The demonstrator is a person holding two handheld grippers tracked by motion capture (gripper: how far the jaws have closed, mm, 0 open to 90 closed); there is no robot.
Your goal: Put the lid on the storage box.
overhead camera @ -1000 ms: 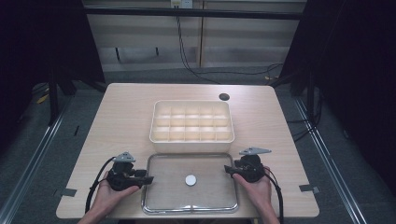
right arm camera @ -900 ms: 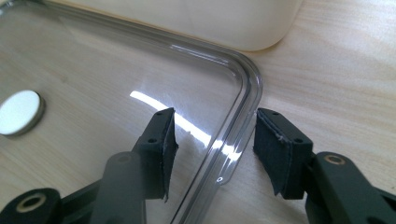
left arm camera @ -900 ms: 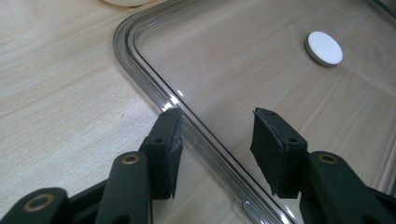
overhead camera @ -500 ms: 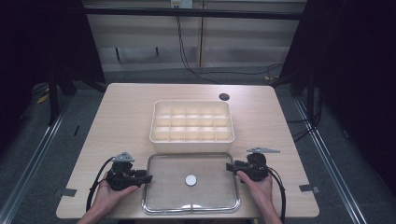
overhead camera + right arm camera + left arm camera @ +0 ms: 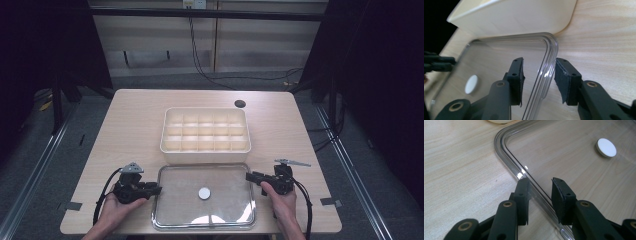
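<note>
- A pale wood table (image 5: 125,130) stands in a dim room, with dark floor either side and cables trailing along the back wall.
- Nearest the person lies a clear lid (image 5: 175,210), flat on the table at its near edge, a small white knob (image 5: 204,193) at its middle. Its long axis runs left to right across the table, and its raised rim goes all round.
- The left gripper (image 5: 539,187) sits at the lid's left edge. Its jaws are apart, one either side of the rim, not yet closed on it.
- The right gripper (image 5: 538,72) is at the right edge — jaws likewise apart and straddling the rim near the far right corner, nothing pinched.
- My guess at handling: thin transparent plastic, so light but springy, likely to bow if lifted from one side alone. It looks smooth and glossy, so the pads may slip on it. The rim is the sensible hold, one grip at each short end so the lid stays level; the knob is small and low for these jaws.
- Just beyond the lid, nearly touching its far edge, is a cream box (image 5: 205,157) divided into many compartments, all looking empty. Its long axis also runs left to right — matching the lid, which seems sized to it.
- Farther off, a dark round spot (image 5: 240,104) marks the table near the far right corner.
</note>
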